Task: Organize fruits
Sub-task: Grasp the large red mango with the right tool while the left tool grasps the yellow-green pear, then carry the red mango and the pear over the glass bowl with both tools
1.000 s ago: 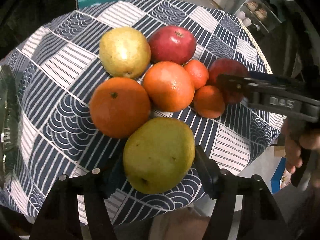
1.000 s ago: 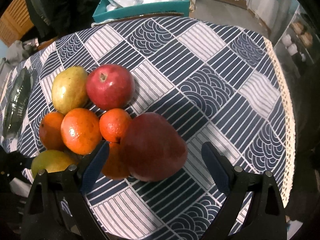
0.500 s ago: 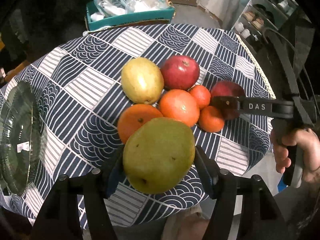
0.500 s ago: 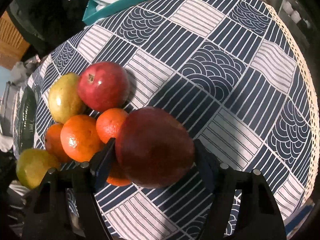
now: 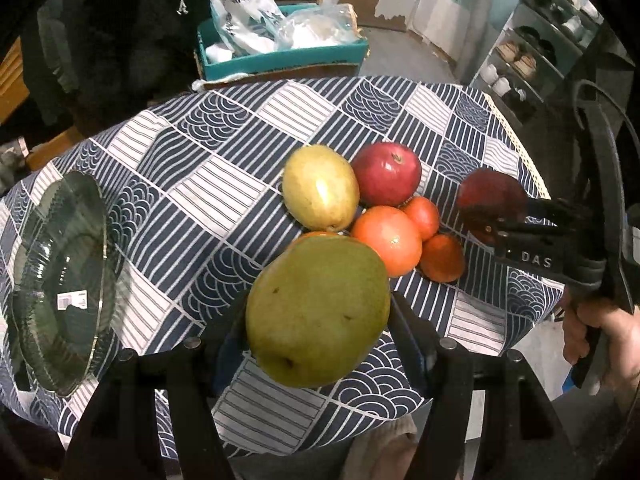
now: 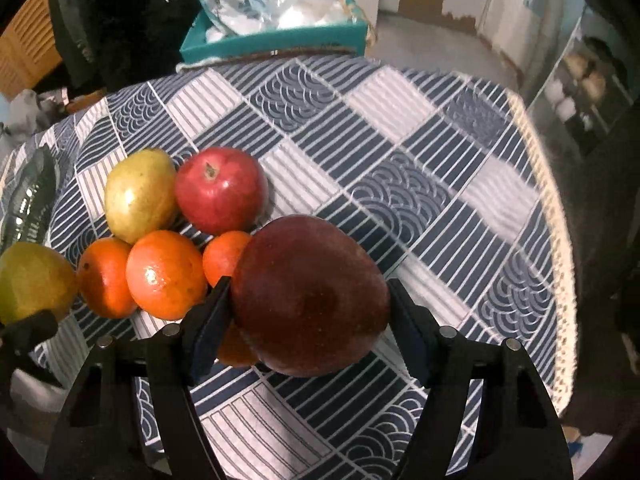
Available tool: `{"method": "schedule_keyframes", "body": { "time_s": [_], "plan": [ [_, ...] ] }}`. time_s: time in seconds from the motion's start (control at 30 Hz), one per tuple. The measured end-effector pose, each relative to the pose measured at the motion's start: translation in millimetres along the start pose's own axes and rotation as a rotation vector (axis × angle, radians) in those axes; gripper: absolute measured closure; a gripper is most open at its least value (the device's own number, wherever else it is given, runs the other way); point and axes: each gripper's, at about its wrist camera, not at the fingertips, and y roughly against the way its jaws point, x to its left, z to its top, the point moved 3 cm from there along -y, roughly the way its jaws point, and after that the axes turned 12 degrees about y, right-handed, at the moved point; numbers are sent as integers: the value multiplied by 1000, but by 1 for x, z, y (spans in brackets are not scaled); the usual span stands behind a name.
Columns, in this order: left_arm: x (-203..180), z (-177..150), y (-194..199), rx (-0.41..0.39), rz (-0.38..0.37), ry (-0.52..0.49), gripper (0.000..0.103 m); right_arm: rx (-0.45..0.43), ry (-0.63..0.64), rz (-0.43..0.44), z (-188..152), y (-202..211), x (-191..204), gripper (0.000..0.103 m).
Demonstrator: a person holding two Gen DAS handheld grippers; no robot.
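1. Left wrist view: your left gripper (image 5: 318,334) has its jaws clamped on the green pear (image 5: 318,312), pads on its two sides, and it hangs clear above the tabletop (image 5: 224,176). Gripping across the middle makes sense, since that's where a pear won't roll out. The glass plate (image 5: 60,280) sits off to the left with nothing on it, so I'd guess that's where the pear is headed. The rest of the pile is bunched mid-table: a yellow pear (image 5: 320,188), a red apple (image 5: 386,179) and the oranges (image 5: 386,240), all touching each other.

2. Same view, far right: your right hand (image 5: 600,336) holds the other tool with a dark red fruit in it, just beside the pile.

3. Right wrist view: your right gripper (image 6: 308,320) is closed on the dark red apple (image 6: 310,296), one pad pressing each side, apparently just off the cloth. It's right next to the oranges, so lift straight up before swinging over or you'll probably knock one rolling.
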Motion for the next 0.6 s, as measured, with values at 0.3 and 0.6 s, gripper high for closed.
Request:
{"method": "schedule_keyframes", "body": {
  "time_s": [0.3,0.6],
  "plan": [
    [14,13,24,-72,12,21,35,-96,27,-29,11,36,11,29],
    [27,22,50,-136,17,42,35,-187,45,-29,21,71,21,29]
  ]
}}
